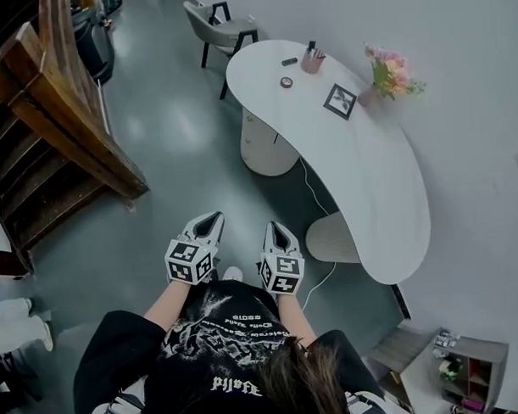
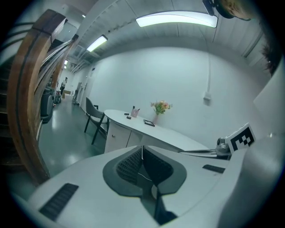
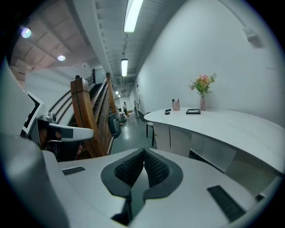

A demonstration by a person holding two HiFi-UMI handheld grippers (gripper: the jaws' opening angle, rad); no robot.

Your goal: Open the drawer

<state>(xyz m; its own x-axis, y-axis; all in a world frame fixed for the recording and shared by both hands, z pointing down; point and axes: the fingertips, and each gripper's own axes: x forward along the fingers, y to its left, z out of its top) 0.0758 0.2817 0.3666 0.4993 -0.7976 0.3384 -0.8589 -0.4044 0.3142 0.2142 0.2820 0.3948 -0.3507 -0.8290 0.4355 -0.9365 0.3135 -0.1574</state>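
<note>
The person stands on a grey polished floor (image 1: 167,120) with both grippers held out ahead, side by side and close together. The left gripper (image 1: 210,219) is clenched: in the left gripper view its jaws are pressed together and nothing sits between them. The right gripper (image 1: 277,229) is clenched too, its jaws meeting along one line and grasping nothing. Both point forward and slightly down, well short of any furniture.

In the head view, the drawer pedestal (image 1: 265,146) stands at about twelve o'clock from the grippers. It is a rounded white unit tucked under the far end of a curved white desk (image 1: 386,197). Its fronts sit flush with small knobs showing, so the drawer is shut, and neither gripper touches it. The desk sweeps from twelve o'clock round to three o'clock. A fluted support (image 1: 332,237) stands under its near end at about three o'clock, and a white cable (image 1: 312,187) hangs down between the two supports.

On the desktop, toward one o'clock, are a pen cup (image 1: 312,61), a roll of tape (image 1: 286,82), a dark picture frame (image 1: 340,101) and a vase of pink flowers (image 1: 392,73). A grey chair (image 1: 219,27) stands beyond the pedestal at twelve o'clock. A wooden staircase (image 1: 61,132) rises at ten o'clock, and a low shelf unit (image 1: 468,369) sits at four o'clock.
</note>
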